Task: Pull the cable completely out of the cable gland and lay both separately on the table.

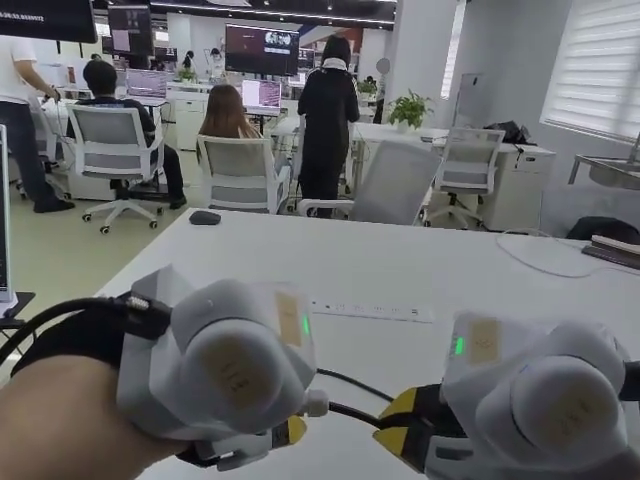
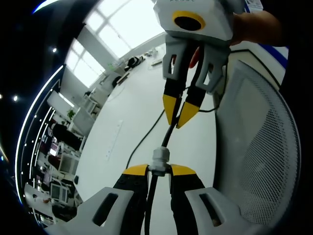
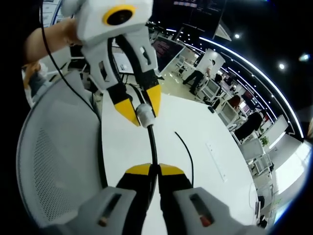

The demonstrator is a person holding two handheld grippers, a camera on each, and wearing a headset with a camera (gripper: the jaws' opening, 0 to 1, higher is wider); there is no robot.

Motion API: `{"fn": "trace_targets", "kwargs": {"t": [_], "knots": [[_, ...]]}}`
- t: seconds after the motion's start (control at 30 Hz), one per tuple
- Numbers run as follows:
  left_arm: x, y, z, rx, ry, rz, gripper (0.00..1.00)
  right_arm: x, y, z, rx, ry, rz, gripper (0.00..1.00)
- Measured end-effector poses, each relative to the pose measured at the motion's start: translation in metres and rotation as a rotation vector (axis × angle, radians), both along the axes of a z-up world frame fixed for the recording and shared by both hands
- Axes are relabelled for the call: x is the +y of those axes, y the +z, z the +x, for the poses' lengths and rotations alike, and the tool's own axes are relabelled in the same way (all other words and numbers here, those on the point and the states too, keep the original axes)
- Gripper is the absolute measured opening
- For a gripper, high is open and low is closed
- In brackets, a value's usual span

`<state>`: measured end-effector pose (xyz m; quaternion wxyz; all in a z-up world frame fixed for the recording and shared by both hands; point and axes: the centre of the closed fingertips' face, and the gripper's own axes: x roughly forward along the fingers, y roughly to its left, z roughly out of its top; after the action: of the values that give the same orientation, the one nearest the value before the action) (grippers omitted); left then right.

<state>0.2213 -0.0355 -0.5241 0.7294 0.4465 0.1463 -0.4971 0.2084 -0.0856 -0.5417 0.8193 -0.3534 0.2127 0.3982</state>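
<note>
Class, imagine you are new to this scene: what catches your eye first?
The left gripper clamps a white cable gland, nose to nose with the right gripper, which pinches the black cable running out of it. Both hang above a white table.

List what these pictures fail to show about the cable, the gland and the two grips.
- Left gripper view: how much cable sits inside the cable gland; the gland and the left gripper hide it.
- Right gripper view: where the slack on the table ends; the right gripper covers it.
- Head view: both grips; the gripper housings cover the jaws.
</note>
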Motion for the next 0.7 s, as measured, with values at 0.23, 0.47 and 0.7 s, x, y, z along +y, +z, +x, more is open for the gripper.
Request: {"fn": "trace_targets", "kwargs": {"t": [0.23,0.47,0.7], "knots": [[0.004,0.003,0.003,-0.004,0.011,-0.008,0.17,-0.01,-0.005,0.002,0.012,-0.026,-0.009,0.03],[0.006,0.003,0.004,-0.018,0.022,-0.014,0.17,0.009,0.004,0.008,-0.035,-0.01,0.02,0.23],[0.01,0.005,0.002,-0.025,0.026,-0.044,0.17,0.041,0.01,0.013,-0.06,0.071,0.002,0.19]]}}
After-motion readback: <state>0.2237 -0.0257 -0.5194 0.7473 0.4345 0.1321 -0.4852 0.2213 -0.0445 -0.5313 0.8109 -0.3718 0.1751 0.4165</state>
